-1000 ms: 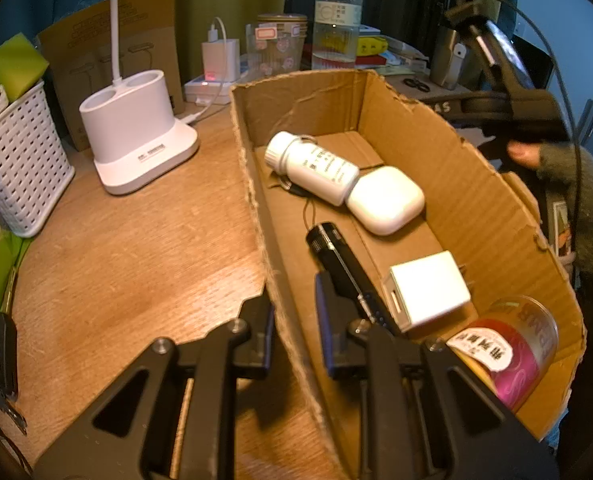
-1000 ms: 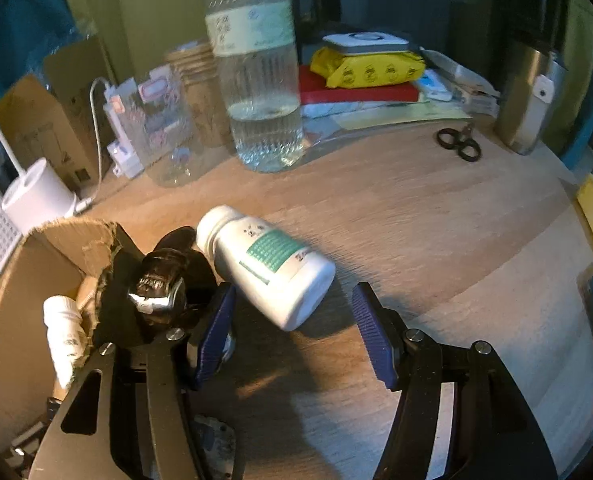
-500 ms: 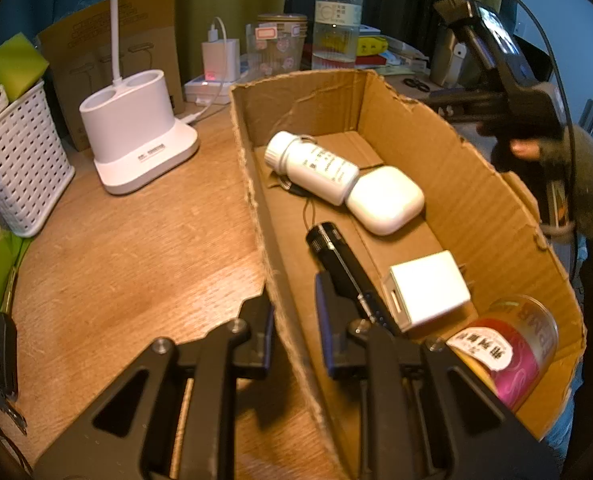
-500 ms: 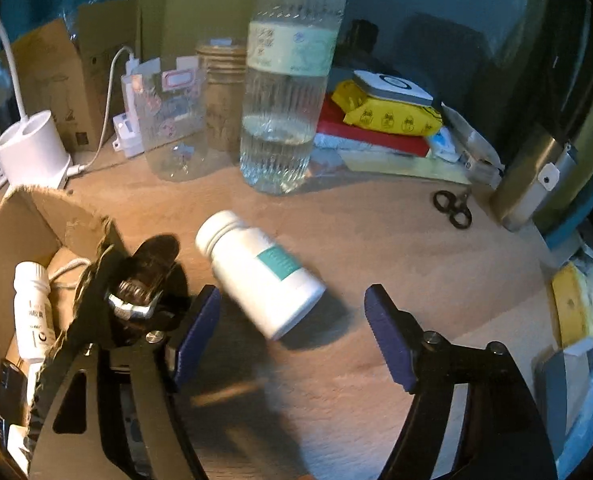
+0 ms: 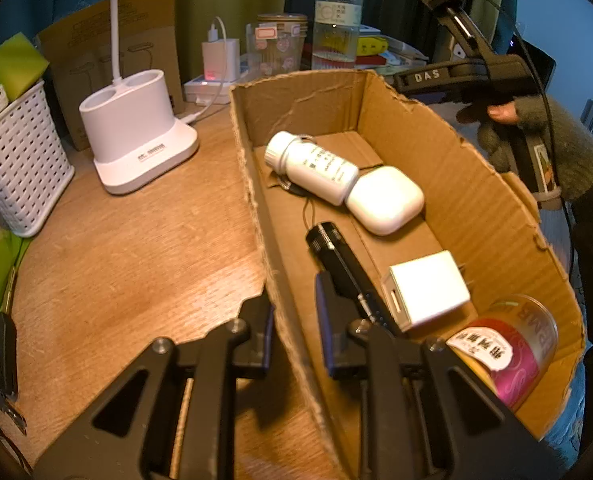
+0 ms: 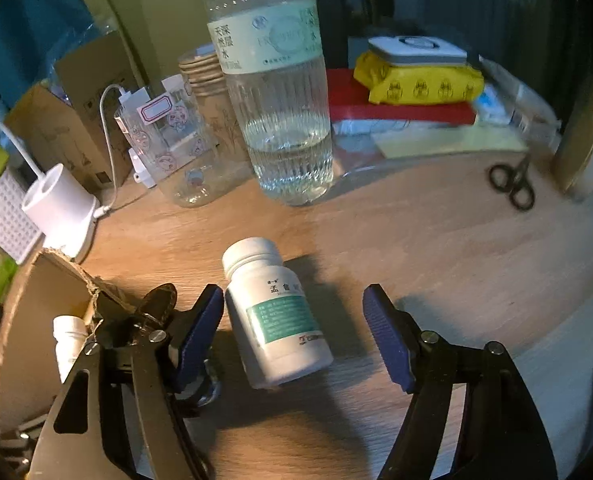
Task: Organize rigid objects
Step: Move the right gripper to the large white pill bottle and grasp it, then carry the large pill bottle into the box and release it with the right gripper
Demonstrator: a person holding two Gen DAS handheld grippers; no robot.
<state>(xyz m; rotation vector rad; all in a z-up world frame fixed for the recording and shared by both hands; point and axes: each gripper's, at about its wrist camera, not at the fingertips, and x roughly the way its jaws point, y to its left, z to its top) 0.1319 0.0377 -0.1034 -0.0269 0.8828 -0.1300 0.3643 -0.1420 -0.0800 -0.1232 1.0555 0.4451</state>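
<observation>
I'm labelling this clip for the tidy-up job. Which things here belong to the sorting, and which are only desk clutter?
Part of the job:
- cardboard box, its wall clamped in the left claw
- pill bottle on the desk between the right claw's open jaws
- boxed already: white bottle, flashlight, charger cube

Lying about:
- water bottle
- scissors
- lamp base

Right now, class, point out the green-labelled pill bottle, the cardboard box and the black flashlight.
green-labelled pill bottle (image 6: 282, 322): right wrist view, on its label.
cardboard box (image 5: 484, 216): left wrist view, inner right wall.
black flashlight (image 5: 336, 258): left wrist view, mid-barrel.
</observation>
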